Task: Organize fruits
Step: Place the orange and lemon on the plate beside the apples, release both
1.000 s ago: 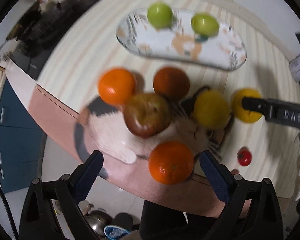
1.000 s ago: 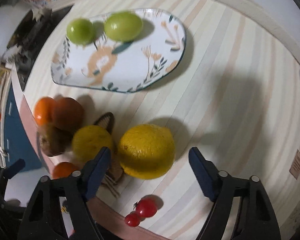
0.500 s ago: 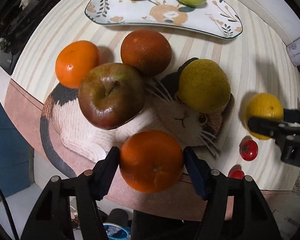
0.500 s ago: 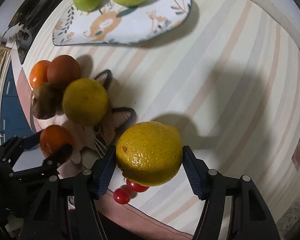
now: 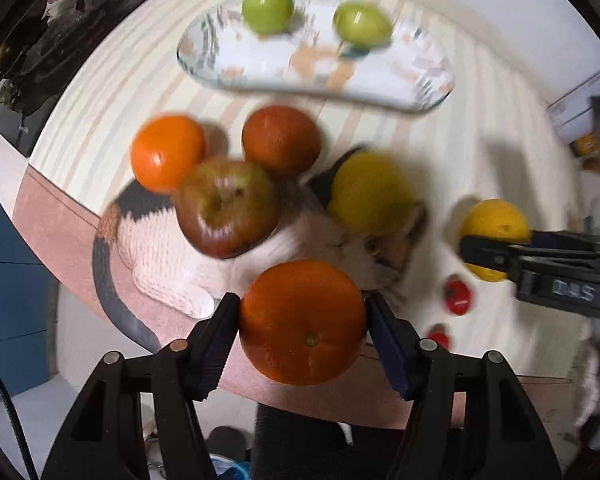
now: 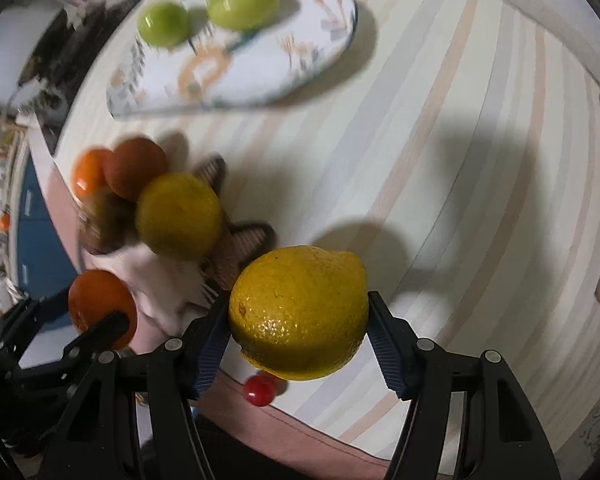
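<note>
My left gripper [image 5: 302,324] is shut on an orange [image 5: 302,320], held above the cat-shaped knitted mat [image 5: 172,272]. On the mat and beside it lie a red-green apple [image 5: 226,208], two more oranges [image 5: 166,152] [image 5: 282,140] and a yellow fruit [image 5: 366,192]. My right gripper [image 6: 298,316] is shut on a yellow lemon [image 6: 298,312], lifted off the striped tablecloth [image 6: 440,160]. The right gripper with its lemon [image 5: 496,224] also shows at the right of the left wrist view. A patterned oval plate [image 5: 320,68] at the far side carries two green fruits [image 5: 267,8] [image 5: 362,24].
Small red cherry tomatoes [image 5: 456,298] [image 6: 259,390] lie near the table's front edge. A blue cabinet [image 5: 4,300] stands to the left below the table. A dark stovetop [image 5: 40,64] sits at the far left. A small box [image 5: 580,104] is at the far right.
Both grippers shut on their fruit, the left on the front orange and the right on the lemon, then lifted them a little off the table. The views now blur with motion.
</note>
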Available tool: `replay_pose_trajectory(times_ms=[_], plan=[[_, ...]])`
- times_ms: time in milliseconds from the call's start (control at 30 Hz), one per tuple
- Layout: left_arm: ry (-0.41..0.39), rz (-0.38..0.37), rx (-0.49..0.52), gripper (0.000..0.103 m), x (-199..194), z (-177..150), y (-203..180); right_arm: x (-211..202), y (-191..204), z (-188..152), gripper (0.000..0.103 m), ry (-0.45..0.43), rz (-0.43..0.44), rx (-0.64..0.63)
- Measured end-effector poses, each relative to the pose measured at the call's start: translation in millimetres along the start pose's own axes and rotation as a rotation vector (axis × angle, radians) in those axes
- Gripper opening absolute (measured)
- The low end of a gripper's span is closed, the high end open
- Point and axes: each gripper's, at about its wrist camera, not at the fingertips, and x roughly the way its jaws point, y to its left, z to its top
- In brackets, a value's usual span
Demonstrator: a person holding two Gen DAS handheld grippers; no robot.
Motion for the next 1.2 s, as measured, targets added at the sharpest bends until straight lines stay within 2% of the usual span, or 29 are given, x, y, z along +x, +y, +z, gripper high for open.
replay_pose_trajectory(times_ms=[67,200,267,367,467,633,800,1067,1100,1167,1200], plan=[[-0.040,-0.031,0.000,0.062,-25,9,2,-21,3,13,0.067,-0.043,0.020,0.002],[-0.120,-0.071,0.004,0.062,-67,47,12,-49,13,48,0.067,-0.109,0.042,0.002],[-0.151,-0.062,0.007,0.062,-75,72,16,-54,22,71,0.067,-0.132,0.039,0.002],[-0.176,-0.007,0.017,0.062,-69,116,31,-45,34,108,0.067,-0.129,0.056,0.025],[-0.143,0.013,0.014,0.062,-46,154,42,-28,42,137,0.067,-0.105,0.099,0.055],[-0.025,0.003,-0.034,0.062,2,202,73,10,63,166,0.067,-0.061,0.149,0.074],[0.042,0.003,-0.047,0.062,32,219,83,44,88,179,0.067,-0.046,0.148,0.050],[0.129,-0.067,-0.080,0.063,55,231,90,67,107,188,0.068,-0.009,0.175,0.022],[0.138,-0.070,-0.084,0.063,57,230,90,67,106,188,0.070,-0.001,0.182,0.022],[0.150,-0.068,-0.098,0.063,59,229,93,64,104,184,0.083,0.000,0.203,0.026],[0.147,-0.075,-0.104,0.063,59,229,94,61,103,183,0.083,-0.003,0.203,0.029]])
